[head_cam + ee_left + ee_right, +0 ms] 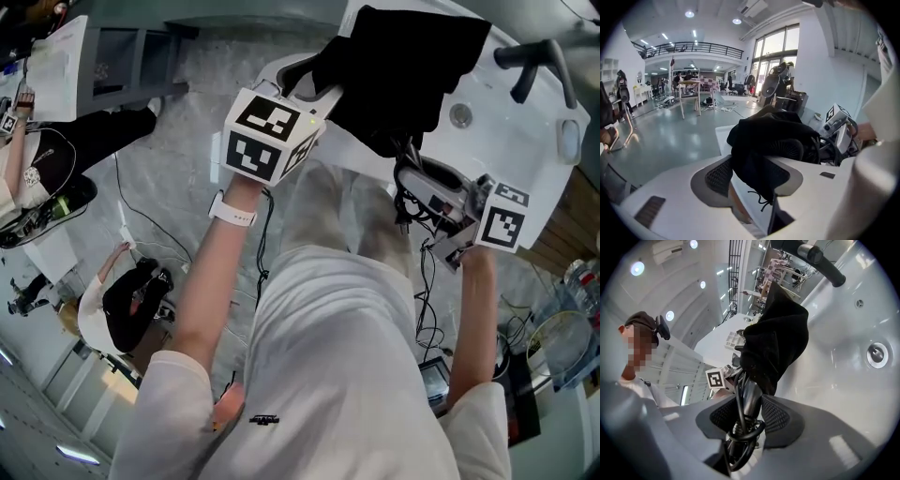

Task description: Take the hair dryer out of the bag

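My right gripper (747, 417) is clamped on the handle of the hair dryer (749, 397). The dark grey shaft sits squarely between both ribbed pads, with its black cord (740, 437) looped and bunched around it just below the grip. The upper part of the dryer is still inside the black bag (780, 333), so I only see the handle coming out of the bag's mouth. My left gripper (757, 176) has its jaws spread wide and is not pinching anything. A fold of the bag (773, 133) hangs loosely between the pads, and a thin drawstring (761, 199) dangles from it. From the head view, the bag (412, 66) sits over the white surface (511, 131), between the left gripper (302, 82) and the right gripper (439, 202), near a round metal fitting (459, 114).
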A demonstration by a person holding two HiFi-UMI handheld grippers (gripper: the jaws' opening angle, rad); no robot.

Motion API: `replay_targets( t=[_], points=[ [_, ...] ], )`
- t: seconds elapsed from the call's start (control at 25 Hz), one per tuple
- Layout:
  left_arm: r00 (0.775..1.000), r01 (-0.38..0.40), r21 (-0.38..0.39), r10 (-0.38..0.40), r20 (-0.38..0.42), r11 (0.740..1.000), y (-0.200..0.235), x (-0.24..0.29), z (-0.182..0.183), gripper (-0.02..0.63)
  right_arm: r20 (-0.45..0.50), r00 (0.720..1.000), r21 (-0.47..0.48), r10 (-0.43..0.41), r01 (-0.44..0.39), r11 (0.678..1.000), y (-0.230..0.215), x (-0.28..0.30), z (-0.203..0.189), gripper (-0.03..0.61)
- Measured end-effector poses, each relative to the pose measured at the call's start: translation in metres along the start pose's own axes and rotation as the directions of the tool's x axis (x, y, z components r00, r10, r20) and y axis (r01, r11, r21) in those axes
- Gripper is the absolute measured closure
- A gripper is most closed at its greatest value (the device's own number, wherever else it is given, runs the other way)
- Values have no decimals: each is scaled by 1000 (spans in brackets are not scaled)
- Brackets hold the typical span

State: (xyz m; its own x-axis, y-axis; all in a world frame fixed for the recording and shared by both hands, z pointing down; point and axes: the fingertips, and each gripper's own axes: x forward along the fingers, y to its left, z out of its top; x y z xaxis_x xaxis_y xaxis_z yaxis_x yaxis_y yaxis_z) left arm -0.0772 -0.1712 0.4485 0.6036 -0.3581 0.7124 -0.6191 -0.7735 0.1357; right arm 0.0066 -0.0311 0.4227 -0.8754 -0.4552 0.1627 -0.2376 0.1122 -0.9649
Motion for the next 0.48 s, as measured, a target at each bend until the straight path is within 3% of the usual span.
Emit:
replay_targets(
  t=[0.08,0.16,0.28,0.48],
  points=[
    [1000,12,54,-11,-13,998,5,1,-1,416,-9,1000,2,5,-5,1000,-1,0,-1,410],
    [1000,11,105,-8,-25,994,18,0,-1,456,-36,999,-13,1,-2,1000,-2,0,-3,411],
    [999,45,125,-41,-31,991,31,1,4,458,-94,996,-33,7,-10,999,-1,2,-7,411],
    [997,44,178,-33,-63,983,25,10,8,548,-168,985,-63,26,-37,997,5,4,-17,411]
  ],
)
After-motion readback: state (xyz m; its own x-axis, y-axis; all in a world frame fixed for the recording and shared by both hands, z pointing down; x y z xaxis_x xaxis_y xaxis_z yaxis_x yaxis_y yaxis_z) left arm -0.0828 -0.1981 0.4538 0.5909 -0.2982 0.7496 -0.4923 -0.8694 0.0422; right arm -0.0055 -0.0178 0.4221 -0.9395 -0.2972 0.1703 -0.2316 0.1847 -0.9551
